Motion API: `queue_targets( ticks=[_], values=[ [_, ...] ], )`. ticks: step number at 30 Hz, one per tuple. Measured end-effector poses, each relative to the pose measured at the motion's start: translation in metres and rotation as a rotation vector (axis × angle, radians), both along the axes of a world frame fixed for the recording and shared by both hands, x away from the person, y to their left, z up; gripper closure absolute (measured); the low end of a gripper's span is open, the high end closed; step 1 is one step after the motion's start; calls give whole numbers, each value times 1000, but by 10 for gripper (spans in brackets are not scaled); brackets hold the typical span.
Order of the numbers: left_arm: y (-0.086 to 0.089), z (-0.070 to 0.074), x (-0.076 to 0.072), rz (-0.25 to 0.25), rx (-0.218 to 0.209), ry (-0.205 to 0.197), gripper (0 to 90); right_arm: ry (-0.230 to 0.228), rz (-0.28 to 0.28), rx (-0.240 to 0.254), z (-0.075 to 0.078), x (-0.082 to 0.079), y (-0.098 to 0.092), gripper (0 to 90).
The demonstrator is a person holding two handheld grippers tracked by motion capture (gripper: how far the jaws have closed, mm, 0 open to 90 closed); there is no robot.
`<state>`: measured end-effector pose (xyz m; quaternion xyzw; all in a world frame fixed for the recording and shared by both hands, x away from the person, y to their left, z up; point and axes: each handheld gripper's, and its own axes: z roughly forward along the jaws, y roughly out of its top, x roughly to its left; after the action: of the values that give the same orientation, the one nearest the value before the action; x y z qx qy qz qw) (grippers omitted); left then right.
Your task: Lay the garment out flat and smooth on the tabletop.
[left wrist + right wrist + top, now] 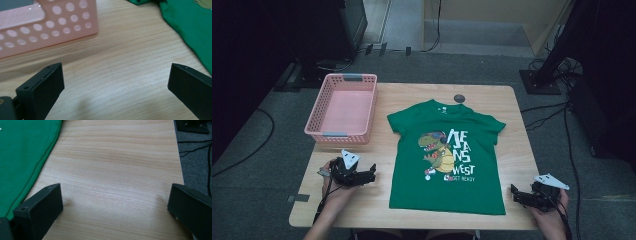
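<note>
A green T-shirt (447, 155) with a dinosaur print lies flat, face up, in the middle of the wooden table (407, 95). My left gripper (372, 173) rests on the table to the left of the shirt's lower half. It is open, its jaws pointing toward the shirt with nothing between them. My right gripper (515, 195) sits by the shirt's bottom right corner, also open and empty. In the left gripper view my gripper (116, 80) spans bare wood, with the shirt (190, 27) at upper right. In the right gripper view my gripper (116, 200) spans bare wood, the shirt's hem (22, 152) at the left.
An empty pink perforated basket (343, 107) stands at the table's far left; its wall (45, 27) is close ahead of the left gripper. A small dark round object (459, 98) sits by the shirt's collar. Cables (197, 145) run over the grey floor past the table's right edge.
</note>
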<state>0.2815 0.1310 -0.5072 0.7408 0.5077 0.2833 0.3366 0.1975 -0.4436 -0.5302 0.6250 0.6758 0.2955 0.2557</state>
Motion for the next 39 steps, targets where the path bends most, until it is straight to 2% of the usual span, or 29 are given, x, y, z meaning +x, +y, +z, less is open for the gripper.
queue_targets(
  ticks=[7, 23, 36, 39],
  values=[
    [13, -1, -9, 15, 9, 4, 11, 0, 0, 0, 0, 0, 0, 0],
    [42, -3, -25, 60, 0, 29, 11, 0, 0, 0, 0, 0, 0, 0],
    [67, -4, -43, 102, -14, 30, 11, -1, -2, -1, 0, 0, 0, 0],
    [72, -4, -47, 112, -1, 44, 11, -1, -2, -1, 0, 0, 0, 0]
  ],
)
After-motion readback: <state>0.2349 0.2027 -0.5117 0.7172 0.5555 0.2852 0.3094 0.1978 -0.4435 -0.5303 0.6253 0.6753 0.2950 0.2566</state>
